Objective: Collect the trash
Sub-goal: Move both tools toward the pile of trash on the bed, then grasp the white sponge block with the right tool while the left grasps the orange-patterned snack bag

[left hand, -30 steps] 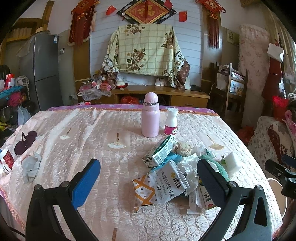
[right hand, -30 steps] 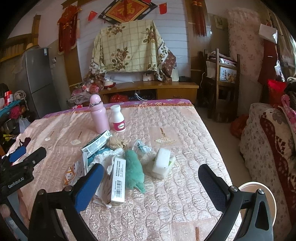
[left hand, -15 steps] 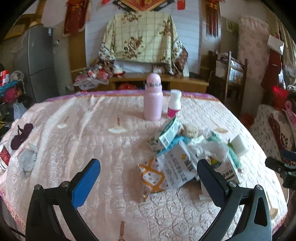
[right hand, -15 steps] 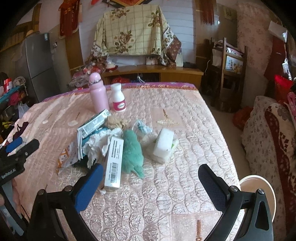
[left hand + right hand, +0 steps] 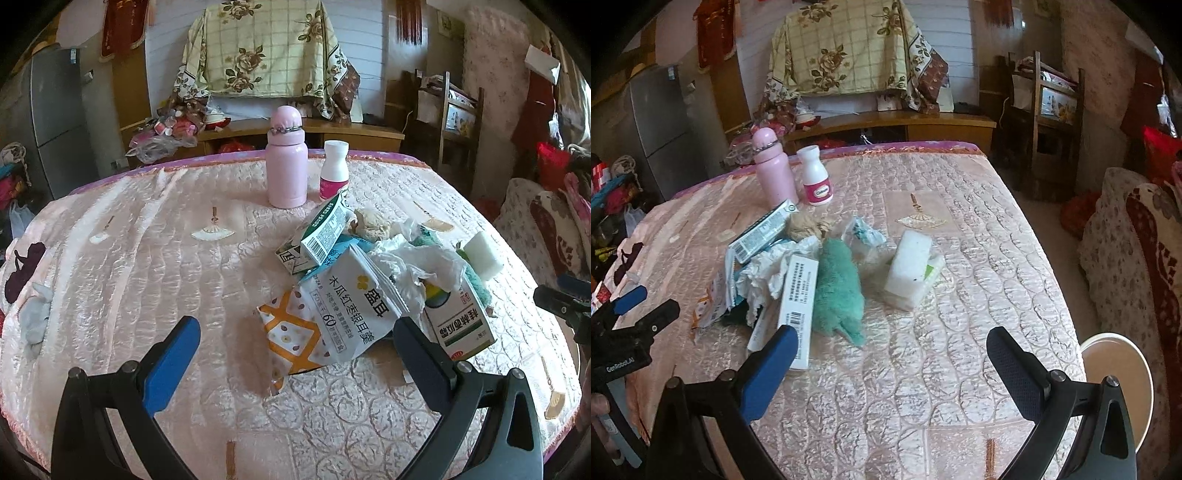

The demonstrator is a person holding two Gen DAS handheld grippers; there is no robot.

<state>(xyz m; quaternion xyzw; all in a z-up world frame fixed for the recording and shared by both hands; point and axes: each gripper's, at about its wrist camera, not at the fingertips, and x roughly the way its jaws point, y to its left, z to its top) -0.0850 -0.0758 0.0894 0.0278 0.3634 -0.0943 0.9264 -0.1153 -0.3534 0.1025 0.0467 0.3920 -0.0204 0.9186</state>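
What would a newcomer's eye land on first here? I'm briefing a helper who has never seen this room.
First, the heap of trash mid-table: a white snack pouch with Chinese print on top at the near side, crumpled tissue, cartons and a teal cloth. Behind it stand a pink bottle and a small white bottle. Both grippers, left and right, hover open before the pile, holding nothing.

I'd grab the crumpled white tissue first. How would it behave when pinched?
The tissue looks crumpled and thin, so it is probably floppy and very light. It drapes over a box and a packet, so lifting it might nudge those slightly.
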